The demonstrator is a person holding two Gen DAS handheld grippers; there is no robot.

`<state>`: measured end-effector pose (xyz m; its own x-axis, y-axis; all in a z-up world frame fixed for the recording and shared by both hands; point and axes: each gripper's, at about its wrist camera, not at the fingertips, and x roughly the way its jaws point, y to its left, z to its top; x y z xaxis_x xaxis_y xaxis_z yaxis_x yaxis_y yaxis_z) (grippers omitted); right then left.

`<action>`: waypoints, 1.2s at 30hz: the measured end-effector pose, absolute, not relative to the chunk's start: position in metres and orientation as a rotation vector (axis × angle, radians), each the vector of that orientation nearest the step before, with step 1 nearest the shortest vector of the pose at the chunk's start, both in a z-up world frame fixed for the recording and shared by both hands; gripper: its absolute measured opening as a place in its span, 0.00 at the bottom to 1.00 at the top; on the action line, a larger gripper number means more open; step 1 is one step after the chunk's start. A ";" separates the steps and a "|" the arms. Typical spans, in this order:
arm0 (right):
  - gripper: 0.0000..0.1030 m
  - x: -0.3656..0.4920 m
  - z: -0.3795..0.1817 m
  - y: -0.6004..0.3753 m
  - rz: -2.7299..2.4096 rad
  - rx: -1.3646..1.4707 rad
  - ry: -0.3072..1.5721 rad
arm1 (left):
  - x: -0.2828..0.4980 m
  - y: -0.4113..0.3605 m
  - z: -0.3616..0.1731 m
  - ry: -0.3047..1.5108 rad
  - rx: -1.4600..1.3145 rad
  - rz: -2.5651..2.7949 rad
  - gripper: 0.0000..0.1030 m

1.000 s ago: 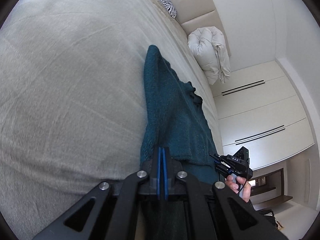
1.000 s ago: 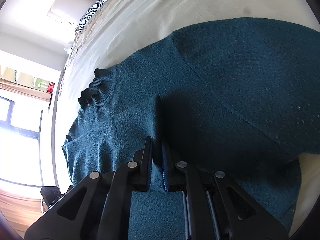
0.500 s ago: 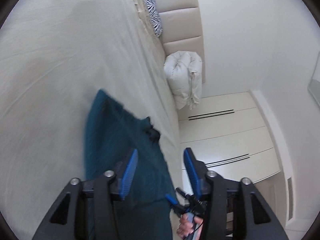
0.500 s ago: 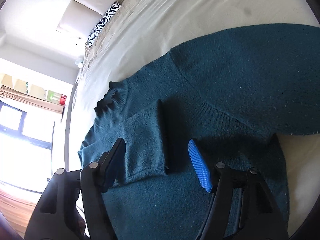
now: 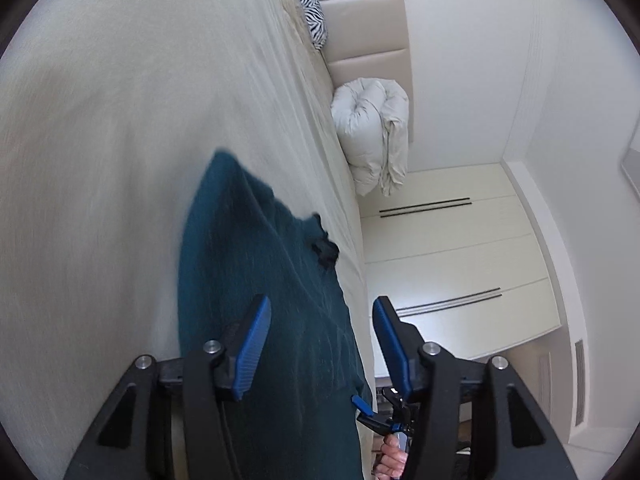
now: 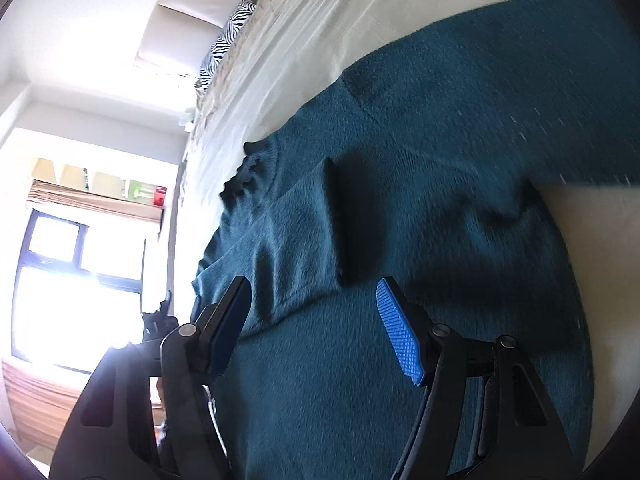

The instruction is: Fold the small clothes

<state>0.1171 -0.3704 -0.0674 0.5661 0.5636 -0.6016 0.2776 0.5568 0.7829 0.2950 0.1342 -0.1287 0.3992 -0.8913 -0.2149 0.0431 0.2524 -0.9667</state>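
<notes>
A dark teal knit sweater (image 6: 420, 200) lies flat on the beige bed; it also shows in the left wrist view (image 5: 256, 280). One sleeve (image 6: 288, 248) is folded across the body. The other sleeve (image 6: 520, 72) stretches out to the right. My right gripper (image 6: 316, 332) is open and empty, just above the sweater's lower body. My left gripper (image 5: 320, 344) is open and empty above the sweater's edge near the bed side. The right gripper's tip also shows low in the left wrist view (image 5: 384, 420).
The beige bed sheet (image 5: 120, 140) spreads wide beyond the sweater. A zebra-print pillow (image 5: 312, 12) and a rolled white duvet (image 5: 372, 132) lie at the headboard end. White wardrobe doors (image 5: 460, 264) stand beside the bed. A bright window (image 6: 76, 280) is opposite.
Both grippers were shut on the sweater one second ago; both have opened, let go and pulled back from the cloth. The folded sleeve stays on the body.
</notes>
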 end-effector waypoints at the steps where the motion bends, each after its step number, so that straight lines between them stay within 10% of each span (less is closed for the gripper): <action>1: 0.63 0.111 -0.067 -0.370 0.211 1.009 0.993 | 0.288 0.133 -0.129 0.952 -1.125 -0.795 0.55; 9: 0.63 0.048 -0.066 -0.387 0.191 1.018 0.981 | 0.237 0.129 -0.120 0.996 -1.033 -0.792 0.61; 16: 0.63 -0.030 -0.063 -0.485 -0.052 1.112 0.826 | 0.186 0.133 -0.082 0.946 -1.014 -0.756 0.91; 29: 0.59 -0.112 -0.085 -0.661 -0.538 1.389 0.508 | 0.148 0.036 -0.045 0.999 -0.730 -0.744 0.91; 36: 0.15 -0.102 -0.079 -0.686 -0.612 1.299 0.554 | 0.168 0.009 -0.051 1.030 -0.757 -0.721 0.91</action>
<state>-0.1017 -0.6862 -0.0791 0.7213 -0.1032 -0.6849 0.6918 0.1570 0.7048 0.1681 0.0092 -0.0514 0.3413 -0.8136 -0.4707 0.1638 0.5446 -0.8225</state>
